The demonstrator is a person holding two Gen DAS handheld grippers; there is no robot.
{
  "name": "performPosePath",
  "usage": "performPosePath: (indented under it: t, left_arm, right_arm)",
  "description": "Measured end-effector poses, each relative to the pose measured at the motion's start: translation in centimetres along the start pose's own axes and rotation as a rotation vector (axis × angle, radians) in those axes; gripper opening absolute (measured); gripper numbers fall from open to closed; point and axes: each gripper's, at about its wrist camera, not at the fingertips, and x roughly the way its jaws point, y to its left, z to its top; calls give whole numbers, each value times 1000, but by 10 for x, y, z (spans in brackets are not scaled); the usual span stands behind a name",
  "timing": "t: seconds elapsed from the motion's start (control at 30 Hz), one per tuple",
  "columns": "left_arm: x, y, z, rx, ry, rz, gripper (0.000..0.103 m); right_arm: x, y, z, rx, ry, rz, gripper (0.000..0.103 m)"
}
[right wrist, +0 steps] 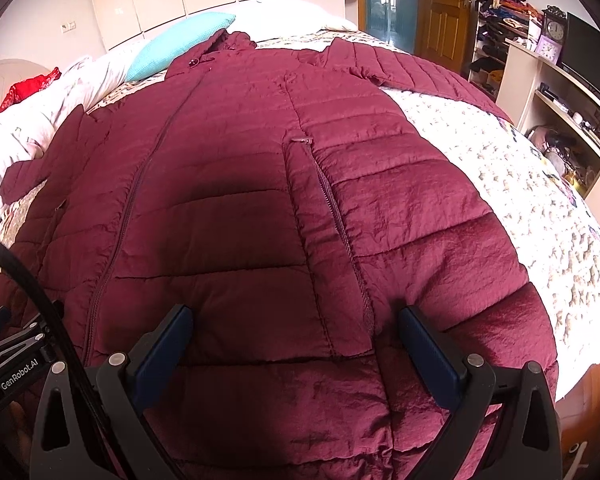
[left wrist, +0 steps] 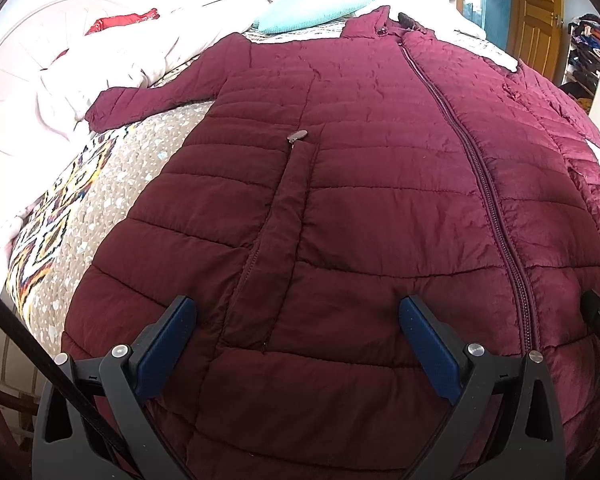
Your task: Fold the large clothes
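Both grippers wide over flat coat hem, nothing held; risk: slick puffy quilting slipping from shallow pinch, skewing fold.

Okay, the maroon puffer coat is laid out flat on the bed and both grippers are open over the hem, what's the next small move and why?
Probably lower both and pinch the hem. The left gripper and right gripper hover open over the puffer coat, holding nothing. It lies flat and zipped with sleeves spread, so gripping the near edge seems the way to begin a fold.
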Motion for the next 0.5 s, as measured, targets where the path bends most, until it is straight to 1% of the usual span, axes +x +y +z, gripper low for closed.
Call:
performPosePath:
  t: [0.2, 0.4, 0.5]
  left_arm:
    - [0, -1, 1, 5, -3, 1, 101]
    - [-2, -5, -1, 42, -39, 17, 101]
    - [-2, -7, 2, 57, -28, 31, 101]
  right_arm:
    - [-1, 2, -1, -8, -6, -13, 103]
    - [-1, 3, -2, -14, -7, -19, 103]
    - [-1, 2, -2, -14, -7, -16, 103]
